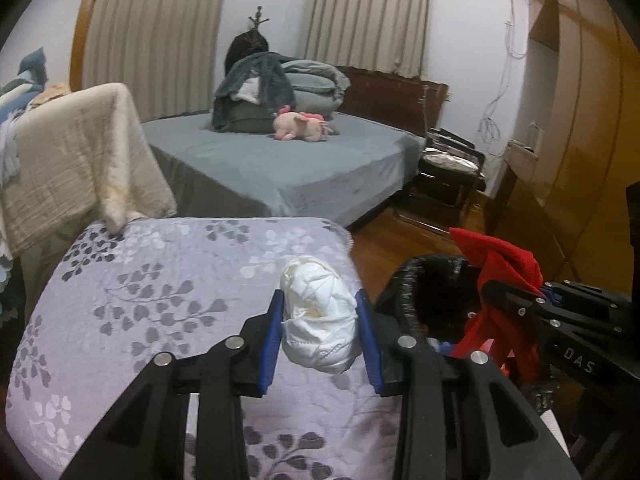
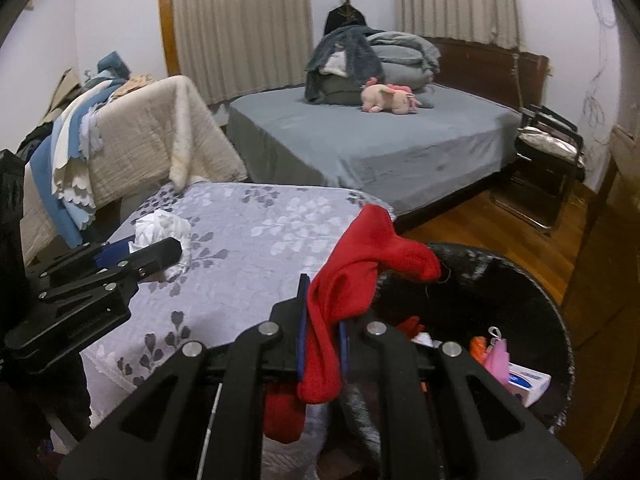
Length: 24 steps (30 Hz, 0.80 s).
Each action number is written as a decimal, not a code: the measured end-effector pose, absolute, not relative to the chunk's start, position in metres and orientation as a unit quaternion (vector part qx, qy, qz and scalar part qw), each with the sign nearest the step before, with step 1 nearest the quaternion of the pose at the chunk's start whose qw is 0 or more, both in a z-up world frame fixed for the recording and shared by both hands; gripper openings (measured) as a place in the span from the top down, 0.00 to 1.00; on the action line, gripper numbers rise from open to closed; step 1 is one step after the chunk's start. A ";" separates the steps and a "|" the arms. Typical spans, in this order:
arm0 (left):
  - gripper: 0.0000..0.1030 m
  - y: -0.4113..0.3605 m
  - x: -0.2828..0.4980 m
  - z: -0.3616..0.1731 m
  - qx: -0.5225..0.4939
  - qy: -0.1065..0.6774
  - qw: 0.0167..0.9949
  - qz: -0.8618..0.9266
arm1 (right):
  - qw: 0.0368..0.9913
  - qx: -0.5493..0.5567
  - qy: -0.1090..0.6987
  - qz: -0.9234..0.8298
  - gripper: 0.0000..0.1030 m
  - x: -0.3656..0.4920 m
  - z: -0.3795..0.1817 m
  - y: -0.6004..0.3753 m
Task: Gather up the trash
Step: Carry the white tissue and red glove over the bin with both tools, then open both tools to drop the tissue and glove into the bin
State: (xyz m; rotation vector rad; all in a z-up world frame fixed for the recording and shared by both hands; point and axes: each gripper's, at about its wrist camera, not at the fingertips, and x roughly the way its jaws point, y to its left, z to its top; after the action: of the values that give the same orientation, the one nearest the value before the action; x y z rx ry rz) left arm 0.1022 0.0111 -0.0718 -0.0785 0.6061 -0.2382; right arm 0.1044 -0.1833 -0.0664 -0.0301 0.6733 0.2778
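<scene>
My left gripper (image 1: 320, 320) is shut on a crumpled white paper wad (image 1: 320, 316), held above the lilac floral table cover (image 1: 140, 300). The same wad (image 2: 162, 228) shows in the right wrist view, at the tip of the left gripper (image 2: 154, 250). My right gripper (image 2: 322, 326) is shut on a red cloth (image 2: 360, 256) that droops over both sides of the blue pads. It hangs at the rim of a black round bin (image 2: 532, 280), right of the table. In the left wrist view the red cloth (image 1: 504, 256) and the bin (image 1: 404, 296) sit at the right.
The bin holds a pink item (image 2: 496, 356), an orange piece and a white-blue box (image 2: 528, 384). A cream blanket (image 1: 76, 152) drapes over furniture at the left. Behind are a grey bed (image 1: 288, 160) with a pink plush (image 1: 300, 124), a black chair (image 1: 448, 168) and a wooden wardrobe (image 1: 580, 120).
</scene>
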 end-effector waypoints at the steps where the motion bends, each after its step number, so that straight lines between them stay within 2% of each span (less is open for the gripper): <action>1: 0.66 0.007 0.102 -0.071 -0.037 0.297 0.947 -0.121 | 0.935 -0.014 0.329 0.131 0.89 0.104 -0.066 -0.188; 15: 0.66 -0.073 0.115 -0.070 -0.005 0.287 0.936 -0.203 | 0.941 -0.011 0.333 0.065 0.89 0.102 -0.074 -0.262; 24: 0.66 -0.126 0.139 -0.088 0.012 0.294 0.925 -0.242 | 0.937 -0.007 0.347 0.038 0.89 0.117 -0.094 -0.301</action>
State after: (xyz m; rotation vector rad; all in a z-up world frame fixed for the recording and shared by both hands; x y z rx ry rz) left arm 0.1388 -0.1261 -0.0883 0.0241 0.6042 -0.4958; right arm 0.1167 -0.3006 -0.0944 -0.0150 0.7095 0.0779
